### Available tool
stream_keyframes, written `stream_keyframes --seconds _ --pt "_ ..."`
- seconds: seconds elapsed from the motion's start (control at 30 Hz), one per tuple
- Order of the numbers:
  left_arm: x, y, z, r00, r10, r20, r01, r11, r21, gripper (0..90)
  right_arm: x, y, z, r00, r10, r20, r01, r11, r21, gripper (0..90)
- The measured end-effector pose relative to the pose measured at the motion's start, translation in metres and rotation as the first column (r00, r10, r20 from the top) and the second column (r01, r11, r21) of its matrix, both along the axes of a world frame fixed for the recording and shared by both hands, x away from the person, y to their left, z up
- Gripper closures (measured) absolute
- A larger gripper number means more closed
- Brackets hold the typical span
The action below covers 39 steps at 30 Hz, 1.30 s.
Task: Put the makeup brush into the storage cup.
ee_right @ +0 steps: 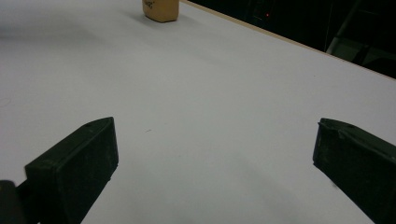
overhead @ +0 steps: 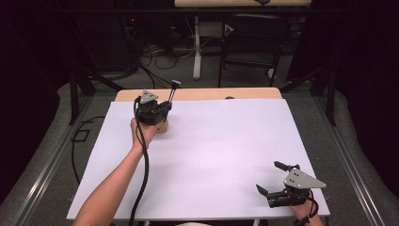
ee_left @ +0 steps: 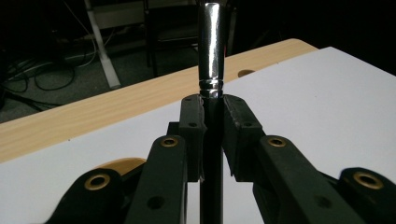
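Note:
My left gripper (overhead: 168,106) is held at the far left of the white sheet and is shut on a slim brush-like tool (overhead: 173,91) that points up and away. In the left gripper view the jaws (ee_left: 212,116) clamp the black handle, and the chrome sleeve (ee_left: 211,46) rises above them. A tan wooden block (overhead: 162,126) sits on the sheet just below that gripper, also visible as the block (ee_left: 119,165) and the block (ee_right: 161,9). My right gripper (overhead: 269,177) rests open near the front right corner, with nothing between its jaws (ee_right: 217,140).
A white sheet (overhead: 211,146) covers most of the wooden table (overhead: 202,94), whose bare far edge has a small hole (overhead: 229,98). Beyond the table stand a dark chair (overhead: 249,42), a white table leg (overhead: 196,47) and cables on the floor.

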<state>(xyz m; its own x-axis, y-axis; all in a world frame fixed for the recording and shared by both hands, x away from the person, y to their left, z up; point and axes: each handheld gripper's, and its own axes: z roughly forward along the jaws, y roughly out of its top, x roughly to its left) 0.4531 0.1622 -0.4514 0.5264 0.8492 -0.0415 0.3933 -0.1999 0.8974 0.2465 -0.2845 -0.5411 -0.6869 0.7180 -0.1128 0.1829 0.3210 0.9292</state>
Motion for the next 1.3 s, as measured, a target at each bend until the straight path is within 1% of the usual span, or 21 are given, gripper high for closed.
stream_keyframes --seconds 0.2,0.33,0.5,0.63,0.67,0.83,1.0,1.13,1.17,1.3 --pt "0.003 0.005 0.002 0.9991 0.022 0.037 -0.022 0.9997 -0.014 78.9 0.0 0.0 0.0 1.0 0.0 0.0 0.0 1.0 0.0 0.0" --pt "0.004 0.006 0.003 0.9982 0.029 0.052 -0.028 0.9994 -0.022 78.9 0.0 0.0 0.0 1.0 0.0 -0.002 0.0 1.0 0.001 0.0" --pt "0.005 0.008 0.004 0.9958 0.041 0.082 -0.039 0.9988 -0.031 78.9 0.0 0.0 0.0 1.0 0.0 -0.001 0.0 1.0 0.0 0.0" --pt "0.006 0.01 0.004 0.994 0.049 0.098 -0.046 0.9982 -0.039 78.9 0.0 0.0 0.0 1.0 -0.001 -0.002 0.001 1.0 0.0 0.0" --pt "0.006 0.011 0.004 0.9928 0.058 0.105 -0.054 0.9976 -0.044 78.9 0.0 0.0 0.0 1.0 0.0 -0.003 0.0 1.0 -0.001 0.0" --pt "0.008 0.015 0.002 0.9895 0.082 0.119 -0.075 0.9951 -0.065 78.9 0.0 0.0 0.0 1.0 0.001 -0.002 -0.001 1.0 0.0 0.0" --pt "0.012 0.017 -0.002 0.9846 0.109 0.137 -0.098 0.9917 -0.084 78.9 0.0 0.0 0.0 1.0 0.0 -0.003 0.0 1.0 0.0 0.0" --pt "0.014 0.019 -0.006 0.9815 0.124 0.145 -0.114 0.9903 -0.08 78.9 0.0 0.0 0.0 1.0 0.0 -0.003 0.0 1.0 0.001 0.0" --pt "0.014 0.019 -0.008 0.98 0.133 0.148 -0.121 0.9888 -0.088 78.9 0.0 0.0 0.0 1.0 0.001 -0.002 -0.001 1.0 0.0 0.0" --pt "0.018 0.021 -0.013 0.9786 0.148 0.143 -0.137 0.9869 -0.085 78.9 0.0 0.0 0.0 1.0 0.001 -0.002 -0.001 1.0 0.002 0.0"
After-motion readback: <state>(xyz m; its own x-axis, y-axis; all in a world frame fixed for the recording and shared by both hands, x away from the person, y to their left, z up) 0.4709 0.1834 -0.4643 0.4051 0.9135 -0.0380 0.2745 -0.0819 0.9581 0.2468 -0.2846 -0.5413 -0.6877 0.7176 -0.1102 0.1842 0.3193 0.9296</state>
